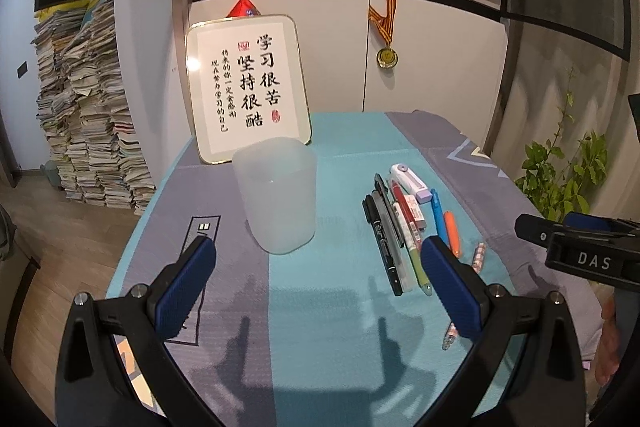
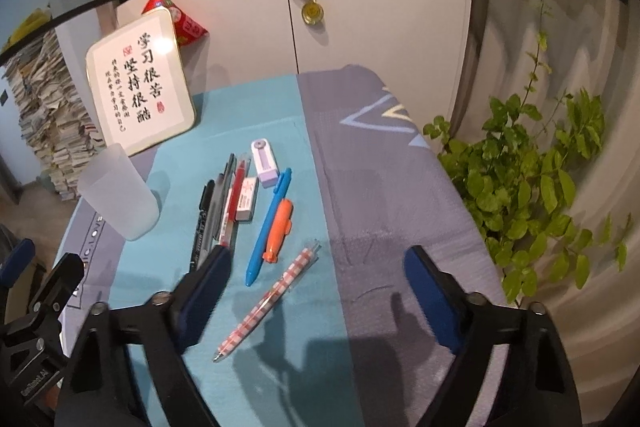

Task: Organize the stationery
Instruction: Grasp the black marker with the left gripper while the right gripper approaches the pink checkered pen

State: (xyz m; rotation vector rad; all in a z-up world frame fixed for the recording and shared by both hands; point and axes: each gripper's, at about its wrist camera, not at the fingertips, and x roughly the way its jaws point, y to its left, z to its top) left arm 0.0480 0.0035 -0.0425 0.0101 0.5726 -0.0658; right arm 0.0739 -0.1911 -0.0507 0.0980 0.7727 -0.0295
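1. Stationery laid out in a loose row on the teal strip of the counter (image 2: 256,379): black marker (image 2: 201,223) leftmost, then a dark pen (image 2: 224,195), a red pen (image 2: 234,201), a white eraser (image 2: 245,203), a blue pen (image 2: 267,227) and an orange highlighter (image 2: 279,229) just right of the blue one, touching it or nearly so.
2. White-and-lilac correction tape (image 2: 264,163) at the far end of the row, just beyond the eraser.
3. Pink checked pen (image 2: 268,301) lying nearest, angled, apart from the rest, between the fingers of the right tool (image 2: 316,263).
4. Frosted translucent cup (image 1: 276,195) standing upright to the left of the row, well apart from the pens, nothing seen inside.
5. Left tool (image 1: 318,255) spread wide, holding nothing, hovering above the counter near the cup; its right finger overlapping the near ends of the pens in the left wrist view.
6. Right tool likewise spread wide and empty, above the near part of the counter.
7. Framed calligraphy sign (image 1: 248,89) leaning upright at the far left of the counter, just behind the cup.
8. Gold medal (image 2: 312,11) on a striped ribbon hanging on the white cabinet beyond.
9. Leafy green plant (image 2: 532,179) off the right edge of the counter.
10. Tall stack of papers (image 1: 86,115) on the floor at far left.
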